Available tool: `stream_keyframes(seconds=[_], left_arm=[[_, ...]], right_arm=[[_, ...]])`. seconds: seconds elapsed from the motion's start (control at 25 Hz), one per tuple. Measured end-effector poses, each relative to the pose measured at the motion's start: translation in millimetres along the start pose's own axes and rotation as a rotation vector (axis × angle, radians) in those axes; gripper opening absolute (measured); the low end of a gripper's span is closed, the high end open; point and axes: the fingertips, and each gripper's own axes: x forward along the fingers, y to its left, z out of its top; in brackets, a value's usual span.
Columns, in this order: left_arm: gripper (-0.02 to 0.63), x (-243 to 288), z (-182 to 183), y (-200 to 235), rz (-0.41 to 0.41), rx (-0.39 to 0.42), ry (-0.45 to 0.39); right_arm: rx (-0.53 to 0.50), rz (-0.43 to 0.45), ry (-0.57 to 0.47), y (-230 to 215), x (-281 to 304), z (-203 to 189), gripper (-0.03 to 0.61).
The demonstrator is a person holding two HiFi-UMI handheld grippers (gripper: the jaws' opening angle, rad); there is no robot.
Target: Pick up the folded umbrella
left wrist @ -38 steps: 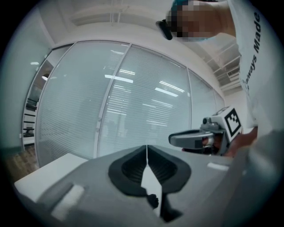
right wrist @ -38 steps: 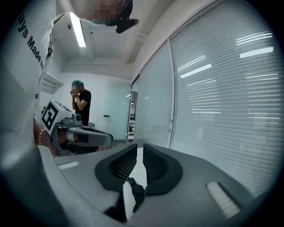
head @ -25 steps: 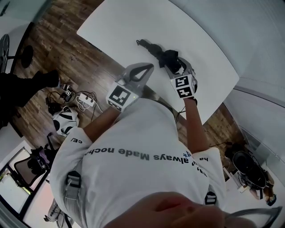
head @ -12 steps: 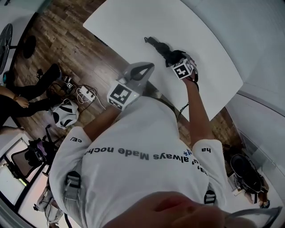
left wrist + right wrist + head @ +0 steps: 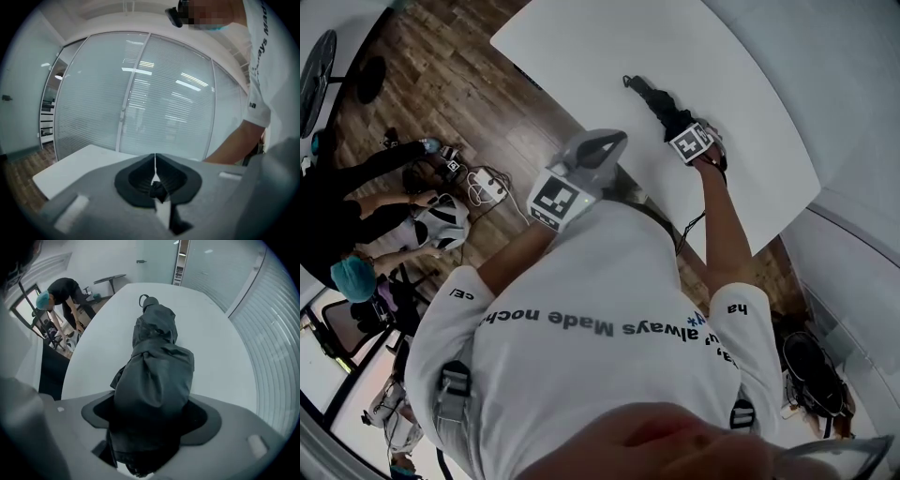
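The folded umbrella point(image 5: 154, 376), black and bundled in its loose fabric, lies flat on the white table point(image 5: 581, 47). In the head view it runs along the tabletop from its strap loop point(image 5: 630, 82) at the far end toward the person's right arm. In the right gripper view the same loop sits at the far tip, and the thick end of the bundle fills the foreground.

The right gripper point(image 5: 692, 142) points straight down over that near, thick end. Its jaws have just been opening and now stand wide apart. The umbrella lies between them, one jaw on each side of the fabric. The bundle fills most of the gap, yet no squeeze on it can be seen.

The left gripper point(image 5: 614, 139) is held in front of the person's chest, near the table's edge and clearly apart from the umbrella. Its jaws are pressed together with only a thin seam between them, and nothing is held there. It points roughly level toward a glass wall with blinds point(image 5: 140, 93).

Beyond the table is a wooden floor point(image 5: 441, 84), where a person in a teal cap point(image 5: 47, 298) bends over beside cables point(image 5: 478, 192).
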Motion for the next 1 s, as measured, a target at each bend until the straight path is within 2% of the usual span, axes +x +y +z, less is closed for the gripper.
stream_keyframes(seconds=[0.16,0.28,0.4,0.76,1.0], left_arm=[[0.005,-3.6,-2.7,4.3,0.014,-0.003,0.002],[0.005,-4.4,-3.1,3.7,0.017,-0.002,0.0],[0.005,-5.5,-0.6,0.0,0.021,-0.002,-0.007],[0.005,-8.5,8.1,-6.3,0.007,0.016,-0.022],[0.003,-3.0,14.9,-20.1,-0.017,0.036,-0.042]], right_arm=[[0.009,0.085,0.024,7.0,1.4,1.6,0.325],[0.04,0.094,0.046,8.8,4.6,-3.3,0.285],[0.118,0.108,0.011,13.9,-7.5,-3.3,0.261],[0.425,0.149,-0.31,11.1,-50.5,9.0,0.239],[0.513,0.126,-0.578,5.1,-123.7,24.4,0.239]])
